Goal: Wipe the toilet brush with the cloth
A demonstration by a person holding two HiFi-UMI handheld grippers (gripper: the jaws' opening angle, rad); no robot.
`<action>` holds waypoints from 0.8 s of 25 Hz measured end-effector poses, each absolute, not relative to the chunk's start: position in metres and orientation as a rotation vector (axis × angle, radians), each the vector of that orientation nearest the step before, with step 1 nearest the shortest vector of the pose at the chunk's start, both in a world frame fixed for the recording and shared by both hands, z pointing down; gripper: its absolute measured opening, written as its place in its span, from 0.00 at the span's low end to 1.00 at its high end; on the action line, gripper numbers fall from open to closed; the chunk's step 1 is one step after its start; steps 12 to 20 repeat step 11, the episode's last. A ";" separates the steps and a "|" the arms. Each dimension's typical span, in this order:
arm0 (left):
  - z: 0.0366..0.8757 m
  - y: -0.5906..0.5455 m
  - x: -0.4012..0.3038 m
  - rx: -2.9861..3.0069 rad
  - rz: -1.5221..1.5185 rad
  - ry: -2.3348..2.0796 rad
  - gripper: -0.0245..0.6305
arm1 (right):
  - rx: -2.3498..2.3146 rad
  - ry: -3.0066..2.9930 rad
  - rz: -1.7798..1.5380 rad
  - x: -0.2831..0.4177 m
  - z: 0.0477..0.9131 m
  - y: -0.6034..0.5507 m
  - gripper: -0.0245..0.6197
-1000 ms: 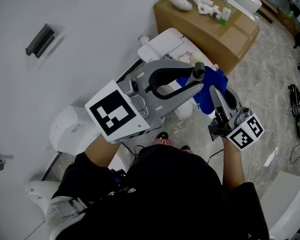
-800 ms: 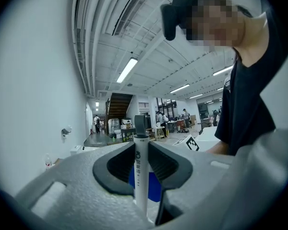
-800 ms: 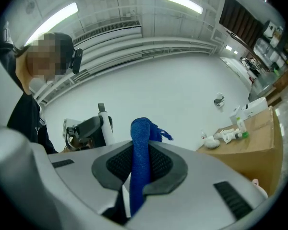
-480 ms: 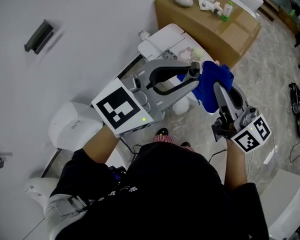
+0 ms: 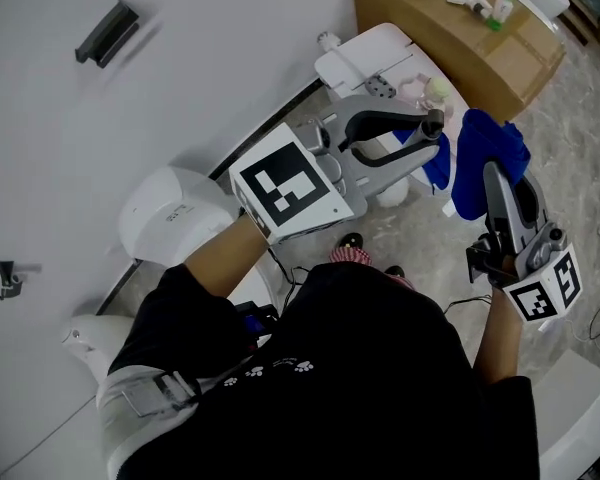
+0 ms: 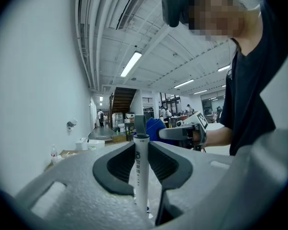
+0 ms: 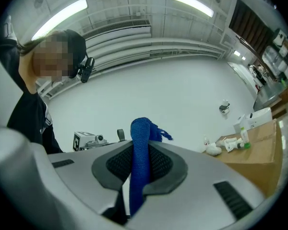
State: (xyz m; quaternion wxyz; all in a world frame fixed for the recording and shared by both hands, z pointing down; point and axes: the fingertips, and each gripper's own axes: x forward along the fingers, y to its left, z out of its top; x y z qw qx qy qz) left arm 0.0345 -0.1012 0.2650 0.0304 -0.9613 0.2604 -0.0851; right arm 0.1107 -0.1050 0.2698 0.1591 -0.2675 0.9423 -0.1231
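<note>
So at this pt the left gripper [image 5: 432, 133] was clamped on the toilet brush [image 5: 432, 122], pads squeezing the white handle from both sides. The left gripper view showed it best: the handle [image 6: 140, 171] stood upright btw the two dark pads w/ a grey cap poking up over them. Some small print ran down the handle, too small to read tbh. Couldn't make out the bristle end anywhere.

The right gripper [image 5: 495, 176] was pinched on the cloth [image 5: 486, 158], a blue one. In the right gripper view it [image 7: 143, 128] ran up thru the jaws as a bunched strip, w/ the loose end flopping over the top. From the head view the cloth hung just to the right of the brush's cap, both held up in the air in front of the person. Rly close together, but idk if they actually touched, no view settled it.

Each gripper also showed up in the other's cam: the right one w/ its marker cube [image 6: 194, 123] sat behind the handle, the left one's cube [image 7: 84, 140] sat left of the cloth.

Bg stuff: a white toilet [image 5: 365, 58] against the wall below the grippers, and a cardboard box [image 5: 470, 43] next to it w/ a few small bits on top.
</note>
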 end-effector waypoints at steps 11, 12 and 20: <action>0.296 -0.095 0.021 -2.947 -0.342 0.722 0.18 | -0.750 2.729 -0.253 0.105 0.267 -0.093 0.13; 0.296 -0.095 0.021 -2.947 -0.342 0.722 0.18 | -0.750 2.729 -0.253 0.105 0.267 -0.093 0.13; 0.296 -0.095 0.021 -2.947 -0.342 0.722 0.18 | -0.750 2.729 -0.253 0.105 0.267 -0.093 0.13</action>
